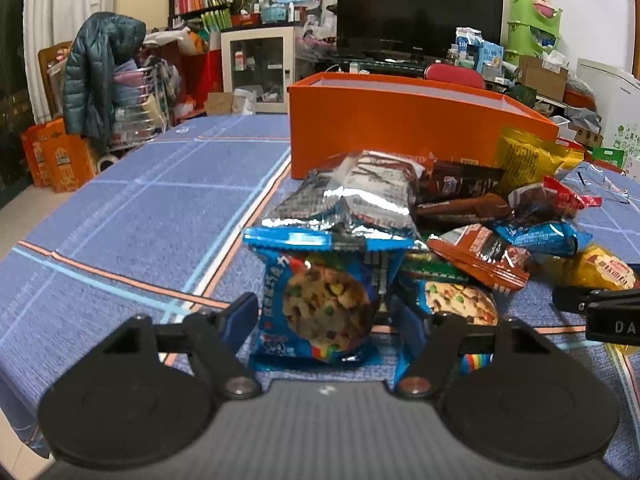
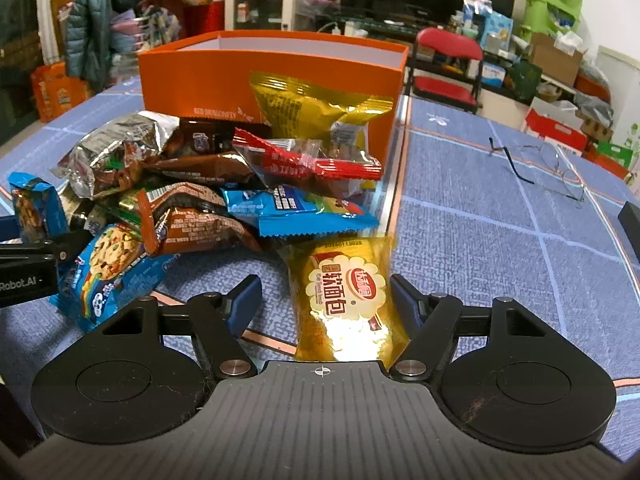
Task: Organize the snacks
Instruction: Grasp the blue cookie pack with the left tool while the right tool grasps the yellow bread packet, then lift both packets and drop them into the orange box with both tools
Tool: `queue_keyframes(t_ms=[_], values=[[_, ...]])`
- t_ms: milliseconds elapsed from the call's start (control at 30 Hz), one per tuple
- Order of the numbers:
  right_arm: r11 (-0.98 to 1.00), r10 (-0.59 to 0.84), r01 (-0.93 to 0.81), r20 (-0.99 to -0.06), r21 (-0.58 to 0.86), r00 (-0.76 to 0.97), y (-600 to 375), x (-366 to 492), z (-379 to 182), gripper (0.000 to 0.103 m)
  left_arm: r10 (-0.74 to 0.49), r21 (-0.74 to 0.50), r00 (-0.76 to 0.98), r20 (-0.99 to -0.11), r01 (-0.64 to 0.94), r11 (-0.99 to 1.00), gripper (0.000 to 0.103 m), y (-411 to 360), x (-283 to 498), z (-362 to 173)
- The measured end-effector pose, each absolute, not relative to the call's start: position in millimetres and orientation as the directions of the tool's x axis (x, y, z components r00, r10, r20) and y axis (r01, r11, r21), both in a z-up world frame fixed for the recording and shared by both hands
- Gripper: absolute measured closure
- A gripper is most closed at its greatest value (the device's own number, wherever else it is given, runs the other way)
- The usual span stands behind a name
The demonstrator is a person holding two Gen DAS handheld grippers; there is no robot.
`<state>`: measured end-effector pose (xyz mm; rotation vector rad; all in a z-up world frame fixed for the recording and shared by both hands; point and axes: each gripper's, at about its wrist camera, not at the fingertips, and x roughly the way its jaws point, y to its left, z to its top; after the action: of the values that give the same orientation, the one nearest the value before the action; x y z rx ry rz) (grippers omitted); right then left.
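A pile of snack packets [image 1: 460, 216] lies on the blue cloth in front of an orange box [image 1: 400, 128]. My left gripper [image 1: 324, 316] stands around a blue cookie packet [image 1: 320, 304], its fingers close at both sides of it. My right gripper [image 2: 326, 300] stands around a gold bread packet [image 2: 348, 296], which touches its right finger, with a gap at the left finger. The pile [image 2: 224, 184] and the orange box [image 2: 280, 72] also show in the right wrist view. Each gripper shows at the edge of the other's view.
A pair of glasses [image 2: 560, 168] lies on the cloth to the right. A red chair [image 2: 448, 64] stands behind the table. A television, shelves and clutter fill the room behind.
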<state>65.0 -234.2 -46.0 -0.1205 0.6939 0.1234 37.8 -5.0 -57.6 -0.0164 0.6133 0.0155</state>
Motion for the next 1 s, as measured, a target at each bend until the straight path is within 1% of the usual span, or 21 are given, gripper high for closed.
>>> queue_keyframes(t_ms=[33,67,100,133,200,333,400,533,1000], values=[[0.987,0.075,-0.151,-0.647,-0.062,0.759,-235,65,-46,0.047,0.006,-0.017,0.816,-0.579,-0.02,1.0,0.033,-4,38,-58],[0.987,0.077,-0.148,-0.651,-0.055,0.755,-236,66,-47,0.05,0.004,-0.022,0.813,-0.582,-0.02,1.0,0.037,-4,39,-58],[0.988,0.078,-0.145,-0.658,-0.047,0.749,-237,68,-47,0.056,0.001,-0.026,0.81,-0.587,-0.019,0.999,0.04,-3,39,-58],[0.989,0.079,-0.14,-0.666,-0.038,0.742,-239,69,-48,0.062,-0.003,-0.03,0.806,-0.592,-0.018,0.999,0.04,-3,39,-59],[0.991,0.086,-0.131,-0.672,-0.018,0.736,-242,70,-48,0.069,-0.007,-0.033,0.804,-0.594,-0.016,0.999,0.045,-3,39,-59],[0.992,0.089,-0.128,-0.67,-0.01,0.737,-243,68,-46,0.075,-0.008,-0.034,0.803,-0.596,-0.016,0.999,0.049,-4,37,-58],[0.991,0.09,-0.133,-0.669,-0.014,0.738,-242,67,-45,0.077,-0.011,-0.042,0.801,-0.598,-0.017,0.999,0.052,-3,38,-57],[0.99,0.091,-0.141,-0.668,-0.022,0.739,-240,64,-43,0.079,-0.016,-0.05,0.802,-0.597,-0.017,0.999,0.052,-2,36,-54],[0.989,0.117,-0.144,-0.663,0.015,0.739,-244,35,-17,0.079,-0.06,-0.067,0.812,-0.581,0.026,0.997,0.053,-3,23,-40]])
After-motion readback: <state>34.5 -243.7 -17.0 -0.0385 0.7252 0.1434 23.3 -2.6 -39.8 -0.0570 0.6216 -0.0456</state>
